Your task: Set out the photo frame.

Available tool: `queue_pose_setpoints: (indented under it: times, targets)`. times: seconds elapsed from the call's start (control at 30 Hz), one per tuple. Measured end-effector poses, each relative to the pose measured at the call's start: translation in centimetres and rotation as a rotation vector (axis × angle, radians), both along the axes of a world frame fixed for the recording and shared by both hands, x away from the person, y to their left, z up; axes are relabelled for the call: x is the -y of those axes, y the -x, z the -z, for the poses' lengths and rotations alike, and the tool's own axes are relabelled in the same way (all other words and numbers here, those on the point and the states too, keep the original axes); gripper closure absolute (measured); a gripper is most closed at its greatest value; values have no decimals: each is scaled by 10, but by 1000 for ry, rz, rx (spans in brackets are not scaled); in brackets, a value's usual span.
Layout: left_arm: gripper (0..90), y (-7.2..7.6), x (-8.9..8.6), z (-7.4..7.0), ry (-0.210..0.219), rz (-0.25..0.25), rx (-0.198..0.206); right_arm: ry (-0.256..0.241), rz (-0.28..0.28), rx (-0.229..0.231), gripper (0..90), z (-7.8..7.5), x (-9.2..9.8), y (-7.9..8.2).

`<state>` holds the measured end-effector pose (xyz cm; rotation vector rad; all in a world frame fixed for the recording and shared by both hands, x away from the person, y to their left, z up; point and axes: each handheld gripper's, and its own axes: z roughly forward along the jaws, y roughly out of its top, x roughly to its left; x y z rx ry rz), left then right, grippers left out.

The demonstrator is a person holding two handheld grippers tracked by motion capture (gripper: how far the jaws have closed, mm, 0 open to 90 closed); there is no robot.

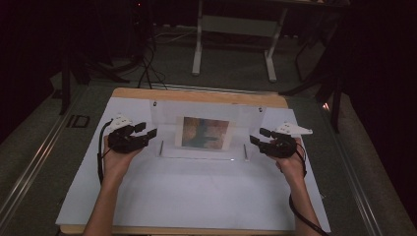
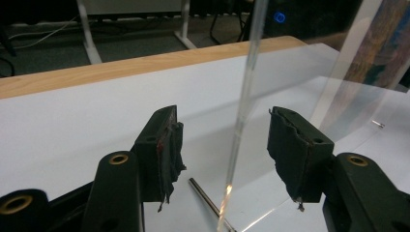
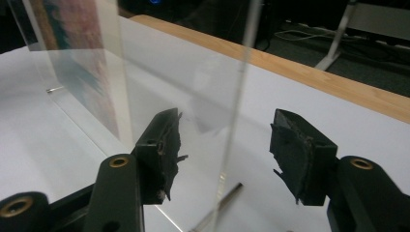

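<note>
A clear acrylic frame (image 1: 206,132) with a picture (image 1: 205,132) is standing upright on the white tabletop (image 1: 196,191). The left gripper (image 1: 146,131) and right gripper (image 1: 259,136) are waiting at its two side edges, fingers (image 2: 162,145) wide apart around the panel edge, not touching it.

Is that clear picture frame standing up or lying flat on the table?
Standing up. The clear frame rises on edge from the white sheet, and its side edge runs up between the open jaws.
</note>
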<state>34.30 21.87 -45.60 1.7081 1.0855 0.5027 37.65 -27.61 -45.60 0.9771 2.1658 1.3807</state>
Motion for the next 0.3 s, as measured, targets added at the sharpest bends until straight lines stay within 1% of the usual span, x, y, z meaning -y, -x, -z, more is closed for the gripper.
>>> queue_pose_setpoints:
  times: [0.13,0.23,0.27,0.3]
  targets:
    - [454,0,-6,0,-5,-17,-5,3,2,-27,437,0,9,-2]
    - [455,-1,-12,1,2,-41,-15,13,8,-44,436,2,15,-4]
    - [455,-1,-12,1,2,-41,-15,13,8,-44,436,2,15,-4]
    - [455,-1,-16,2,-6,-73,-20,11,7,-47,436,2,17,-5]
